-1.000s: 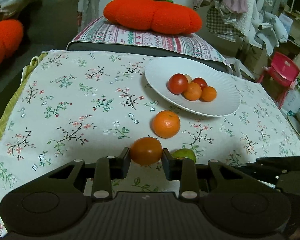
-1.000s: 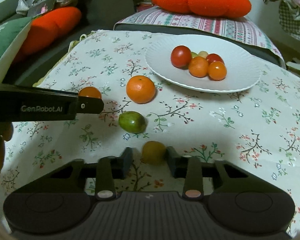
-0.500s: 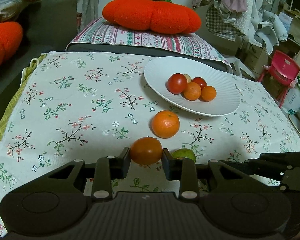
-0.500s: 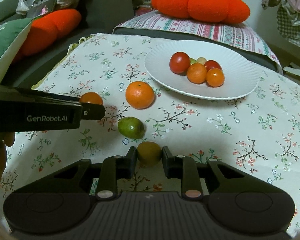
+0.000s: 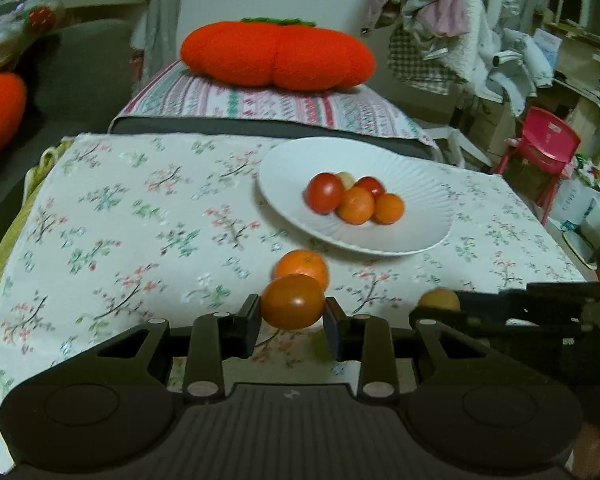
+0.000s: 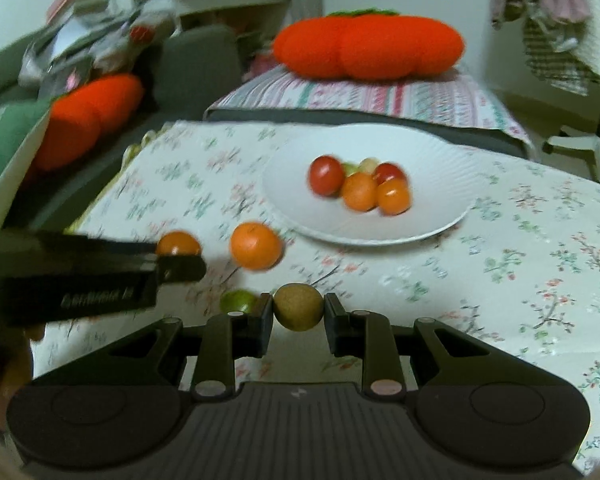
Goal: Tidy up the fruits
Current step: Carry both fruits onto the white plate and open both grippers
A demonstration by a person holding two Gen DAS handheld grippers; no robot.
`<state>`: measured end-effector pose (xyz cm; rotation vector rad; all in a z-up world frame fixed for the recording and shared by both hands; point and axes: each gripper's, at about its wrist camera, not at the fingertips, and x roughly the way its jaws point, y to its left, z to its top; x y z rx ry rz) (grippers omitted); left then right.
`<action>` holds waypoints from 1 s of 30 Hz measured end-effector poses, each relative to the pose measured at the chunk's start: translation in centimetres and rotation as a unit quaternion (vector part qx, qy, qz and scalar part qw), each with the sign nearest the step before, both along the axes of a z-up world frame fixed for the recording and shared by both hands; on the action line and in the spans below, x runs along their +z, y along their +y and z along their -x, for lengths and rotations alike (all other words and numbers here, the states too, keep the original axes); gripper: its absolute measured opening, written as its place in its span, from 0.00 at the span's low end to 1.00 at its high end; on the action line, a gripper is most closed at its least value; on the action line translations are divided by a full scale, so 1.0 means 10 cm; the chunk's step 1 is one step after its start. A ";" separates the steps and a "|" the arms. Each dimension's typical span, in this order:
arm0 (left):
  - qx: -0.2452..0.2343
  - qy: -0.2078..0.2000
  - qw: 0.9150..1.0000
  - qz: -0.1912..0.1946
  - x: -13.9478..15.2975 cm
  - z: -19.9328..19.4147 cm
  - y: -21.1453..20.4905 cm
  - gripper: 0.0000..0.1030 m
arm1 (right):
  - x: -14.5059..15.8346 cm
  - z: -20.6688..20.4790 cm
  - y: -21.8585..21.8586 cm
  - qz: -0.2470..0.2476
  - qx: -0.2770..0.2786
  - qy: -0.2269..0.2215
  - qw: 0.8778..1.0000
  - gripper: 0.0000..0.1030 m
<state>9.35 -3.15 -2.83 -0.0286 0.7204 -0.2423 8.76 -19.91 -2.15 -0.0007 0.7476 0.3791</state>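
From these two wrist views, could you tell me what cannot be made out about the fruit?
- Green fruit: right wrist view, half hidden behind the right gripper finger; not discernible in the left view.
- Yellow-brown fruit: left wrist view, mostly covered by the right gripper's body.
- Back fruits on the plate: both views, hidden by front fruits and motion blur; their kind is unclear.

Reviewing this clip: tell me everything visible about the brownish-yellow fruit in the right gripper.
The brownish-yellow fruit is small, round and dull-skinned with a fine speckled texture, olive-brown in tone. It sits clamped in the right gripper, a black finger pressing on each side. It appears lifted off the floral tablecloth, short of the white plate. A green fruit lies on the cloth just to its left, apart from it.
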 end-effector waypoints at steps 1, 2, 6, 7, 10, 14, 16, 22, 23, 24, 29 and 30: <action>-0.003 -0.004 1.000 -0.001 0.01 -0.02 -0.02 0.12 | 0.01 -0.02 -0.03 -0.005 -0.006 -0.002 1.000 0.23; -0.007 -0.009 1.000 -0.001 0.03 -0.04 -0.04 0.12 | 0.02 -0.04 -0.06 -0.010 -0.011 -0.005 1.000 0.23; -0.020 -0.040 0.999 -0.009 0.08 -0.13 -0.12 0.12 | 0.05 -0.12 -0.16 -0.031 -0.030 -0.013 0.999 0.23; -0.025 -0.044 0.999 -0.013 0.08 -0.15 -0.13 0.12 | 0.05 -0.14 -0.18 -0.033 -0.036 -0.015 0.999 0.23; -0.029 -0.050 0.998 -0.018 0.07 -0.21 -0.15 0.12 | 0.07 -0.18 -0.23 -0.036 -0.046 -0.019 0.998 0.23; -0.030 -0.055 0.998 -0.017 0.06 -0.30 -0.17 0.12 | 0.08 -0.25 -0.29 -0.044 -0.059 -0.023 0.997 0.23; -0.030 -0.060 0.998 -0.018 0.07 -0.34 -0.19 0.12 | 0.09 -0.27 -0.32 -0.046 -0.065 -0.026 0.996 0.23; -0.032 -0.061 0.997 -0.024 0.04 -0.46 -0.27 0.12 | 0.09 -0.35 -0.37 -0.056 -0.073 -0.030 0.995 0.23; -0.033 -0.060 0.997 -0.027 0.02 -0.48 -0.29 0.12 | 0.08 -0.37 -0.37 -0.054 -0.074 -0.030 0.995 0.23; -0.033 -0.059 0.997 -0.029 0.01 -0.50 -0.32 0.12 | 0.07 -0.40 -0.36 -0.052 -0.074 -0.029 0.995 0.23; -0.036 -0.062 0.996 -0.045 -0.04 -0.60 -0.42 0.12 | 0.04 -0.52 -0.31 -0.046 -0.072 -0.032 0.996 0.23; -0.036 -0.062 0.996 -0.050 -0.06 -0.62 -0.43 0.12 | 0.03 -0.53 -0.32 -0.047 -0.073 -0.033 0.996 0.23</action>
